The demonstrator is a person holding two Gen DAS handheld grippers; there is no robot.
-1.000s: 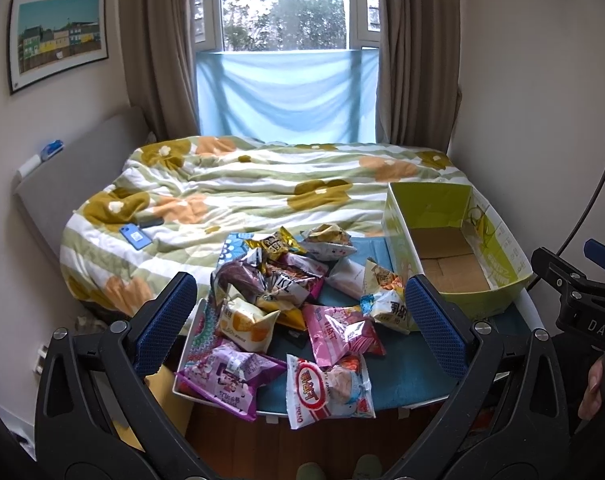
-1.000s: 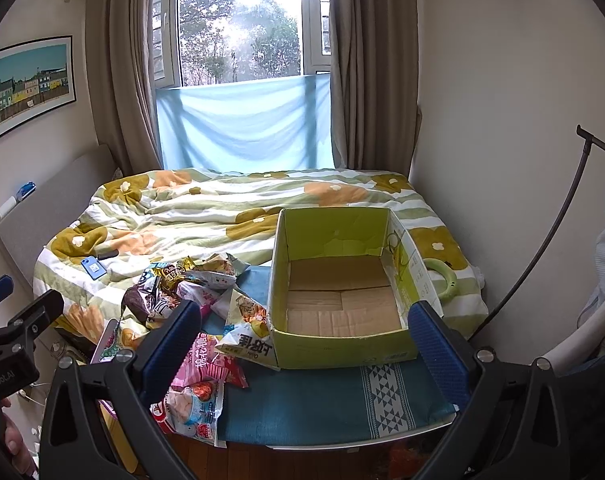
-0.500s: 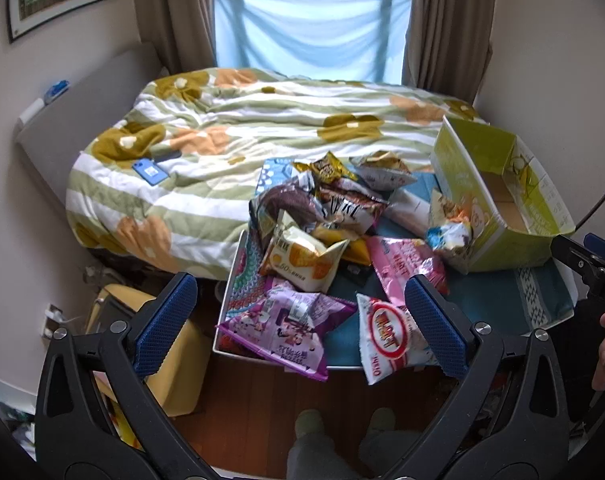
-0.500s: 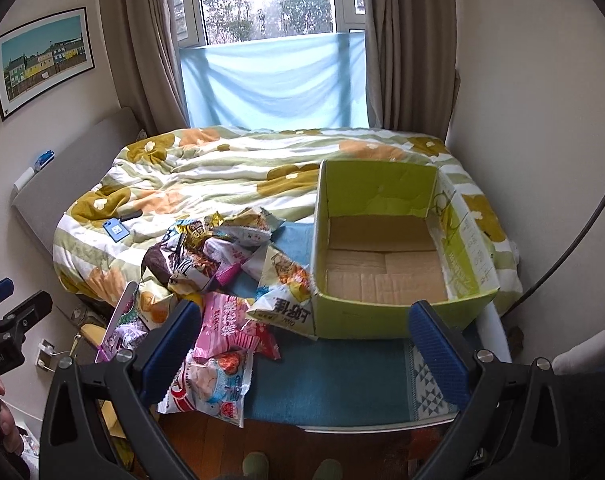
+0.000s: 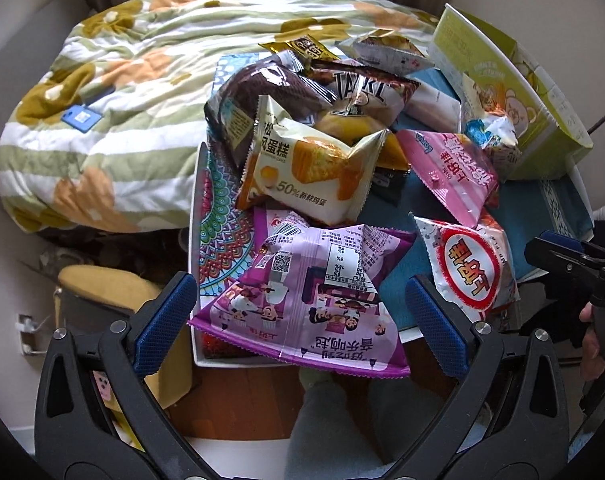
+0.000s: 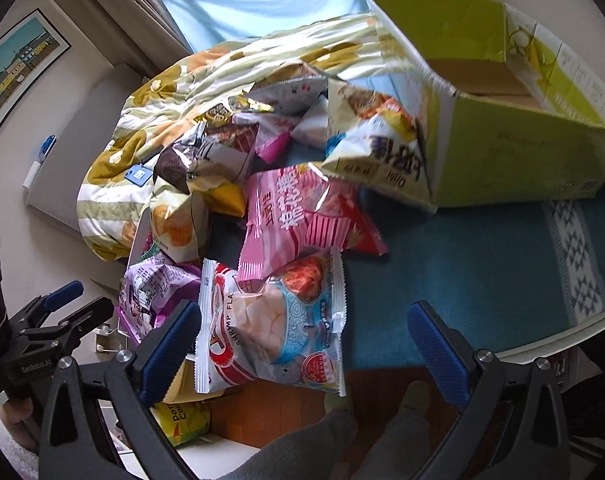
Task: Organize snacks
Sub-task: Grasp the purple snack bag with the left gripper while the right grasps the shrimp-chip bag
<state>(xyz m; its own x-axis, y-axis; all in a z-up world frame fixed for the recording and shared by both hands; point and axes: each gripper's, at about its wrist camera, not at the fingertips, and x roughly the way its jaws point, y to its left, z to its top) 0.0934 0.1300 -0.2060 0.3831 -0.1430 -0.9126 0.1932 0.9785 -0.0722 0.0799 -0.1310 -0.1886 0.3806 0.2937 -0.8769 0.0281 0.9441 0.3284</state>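
Observation:
A pile of snack bags lies on a small table with a blue cloth (image 6: pixel 482 264). My left gripper (image 5: pixel 302 312) is open, its jaws on either side of a purple bag (image 5: pixel 314 292) at the table's near edge. My right gripper (image 6: pixel 306 340) is open, just in front of a white shrimp-flavour bag (image 6: pixel 270 320). A pink bag (image 6: pixel 302 216) lies behind it. An open green cardboard box (image 6: pixel 514 148) stands at the right, empty as far as I see. The box also shows in the left wrist view (image 5: pixel 514 92).
A bed with a flowered quilt (image 5: pixel 114 92) lies behind and left of the table. A cream cake bag (image 5: pixel 310 172) and a brown bag (image 5: pixel 258 96) top the pile. A yellow stool (image 5: pixel 114 292) stands low at left. The person's legs (image 6: pixel 334 440) are below.
Both grippers have dropped and come in close to the table's near edge. The left one now frames the purple bag; the right one has swung left toward the shrimp bag.

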